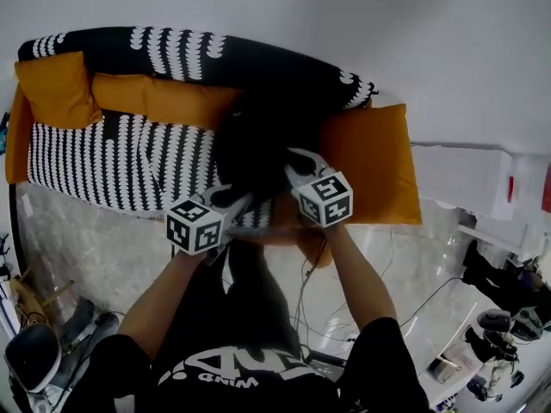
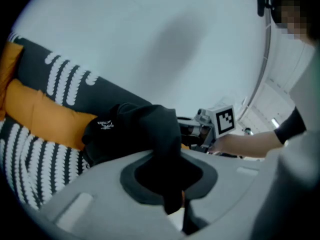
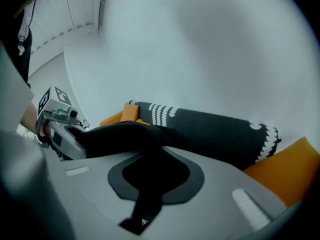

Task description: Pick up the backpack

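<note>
Both of my grippers are grasping the black backpack (image 1: 258, 140): the left gripper (image 2: 170, 186) is clenching its fingers on a dark fold of fabric, and the right gripper (image 3: 150, 181) is pinching a black strap. The backpack is sitting on the striped sofa (image 1: 103, 166), just beside an orange cushion (image 1: 374, 166). I am seeing nothing of its inside.

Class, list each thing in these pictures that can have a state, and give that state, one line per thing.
backpack: gripped from both sides, bunched, over the sofa.
left gripper: shut on backpack fabric.
right gripper: shut on backpack fabric.
orange cushion: propped at the sofa's end.
</note>
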The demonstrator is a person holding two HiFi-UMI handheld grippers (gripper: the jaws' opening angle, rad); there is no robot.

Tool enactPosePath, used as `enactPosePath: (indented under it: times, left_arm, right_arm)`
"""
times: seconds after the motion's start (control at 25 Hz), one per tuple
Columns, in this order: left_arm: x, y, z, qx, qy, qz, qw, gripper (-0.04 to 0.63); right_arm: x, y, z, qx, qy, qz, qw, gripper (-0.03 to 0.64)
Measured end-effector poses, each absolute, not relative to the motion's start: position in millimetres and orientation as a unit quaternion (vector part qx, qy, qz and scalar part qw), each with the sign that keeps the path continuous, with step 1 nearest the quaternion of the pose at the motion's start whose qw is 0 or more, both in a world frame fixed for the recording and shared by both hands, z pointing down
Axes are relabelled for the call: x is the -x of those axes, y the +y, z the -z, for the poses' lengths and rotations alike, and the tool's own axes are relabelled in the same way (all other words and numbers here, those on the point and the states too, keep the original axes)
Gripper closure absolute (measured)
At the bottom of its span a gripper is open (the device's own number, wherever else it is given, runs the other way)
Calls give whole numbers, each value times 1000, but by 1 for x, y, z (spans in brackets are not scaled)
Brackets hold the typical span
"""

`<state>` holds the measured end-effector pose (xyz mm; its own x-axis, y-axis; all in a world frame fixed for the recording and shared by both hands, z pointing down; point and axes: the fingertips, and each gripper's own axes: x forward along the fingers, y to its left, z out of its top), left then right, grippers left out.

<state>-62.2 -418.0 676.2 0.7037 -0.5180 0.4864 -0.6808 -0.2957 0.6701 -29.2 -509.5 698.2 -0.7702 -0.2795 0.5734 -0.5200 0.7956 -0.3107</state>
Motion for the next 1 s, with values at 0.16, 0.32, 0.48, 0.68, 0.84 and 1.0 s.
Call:
enactPosePath:
  times: [0.16,0.32,0.48,0.68,0.84,1.0]
  left_arm:
    - [60,-434,-635,-823,-367,-99,421,555]
    - [60,-441,-594,-836,-364,-95,399,557]
    - [60,-432,-550,-859,-345,-117,360,558]
    - [64,-407,-499,-868,-339,-110,347,558]
    - [67,-376,-468,-869,-345,-90,344,558]
    - [67,-348,-447,-874,-346,-48,339,558]
  right_arm:
    - [11,-519,-666,-266,-906,-249,216,591]
    - [8,-522,-632,-287,-905,-252,189,595]
    - [10,-510,-597,-272,-914,-250,168,597]
    - [5,-474,-555,-255,-921,-249,155,597]
    - [-3,-433,-524,-250,-923,-252,148,597]
    - [-16,-394,-501,-252,-922,-254,146,598]
